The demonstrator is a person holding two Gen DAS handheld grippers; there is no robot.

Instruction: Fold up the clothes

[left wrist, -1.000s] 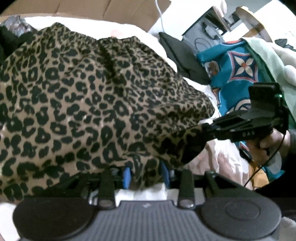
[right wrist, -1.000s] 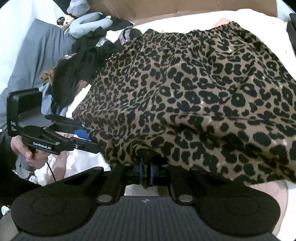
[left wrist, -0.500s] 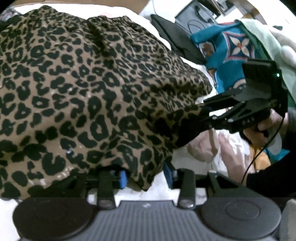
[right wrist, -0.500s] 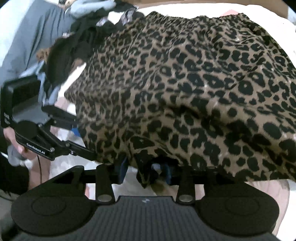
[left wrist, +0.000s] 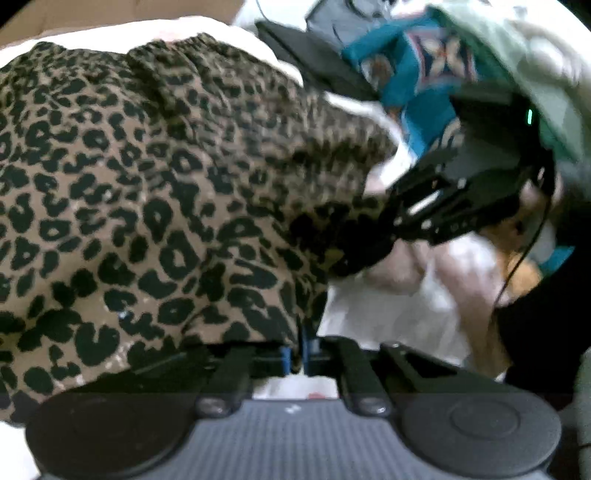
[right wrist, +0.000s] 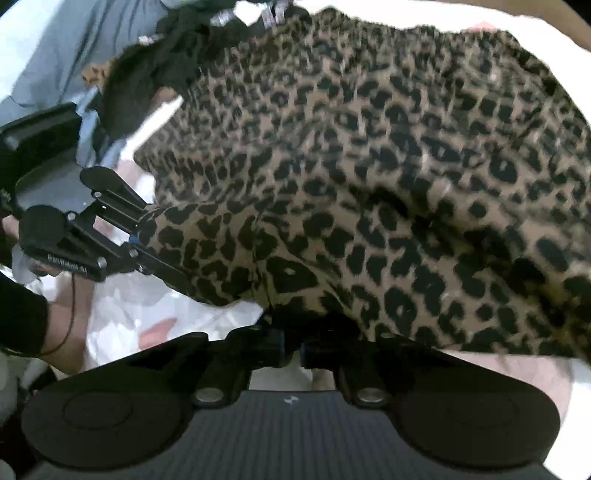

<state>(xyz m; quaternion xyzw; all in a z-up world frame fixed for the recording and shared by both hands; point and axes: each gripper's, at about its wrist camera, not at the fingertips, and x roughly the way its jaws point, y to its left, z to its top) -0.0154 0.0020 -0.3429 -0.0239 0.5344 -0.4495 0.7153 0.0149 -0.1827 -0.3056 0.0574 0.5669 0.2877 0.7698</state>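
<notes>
A leopard-print garment [left wrist: 147,192] lies spread over a white bed sheet [left wrist: 388,317] and fills most of both views [right wrist: 369,166]. My left gripper [left wrist: 300,352] is at its near hem, its jaws closing, the blue pads pinching a fold of the fabric. Across from it my right gripper [left wrist: 373,236] reaches into the garment's right corner. In the right wrist view my right gripper [right wrist: 291,349] is closing too, shut on the near edge, which drapes over its fingers. My left gripper [right wrist: 173,275] bites the left corner there, held by a hand in a dark sleeve.
Behind the garment on the right lie a teal patterned cloth [left wrist: 417,74], a black cloth [left wrist: 317,62] and a pale green garment [left wrist: 517,66]. On the left, a pile of black clothes [right wrist: 155,66] rests against grey-blue fabric [right wrist: 48,48]. Brown cardboard [left wrist: 110,11] backs the bed.
Half a second ago both grippers stood open around the hem; both have since shut on the fabric. Each gripper has rolled a little, and the views are blurred.
</notes>
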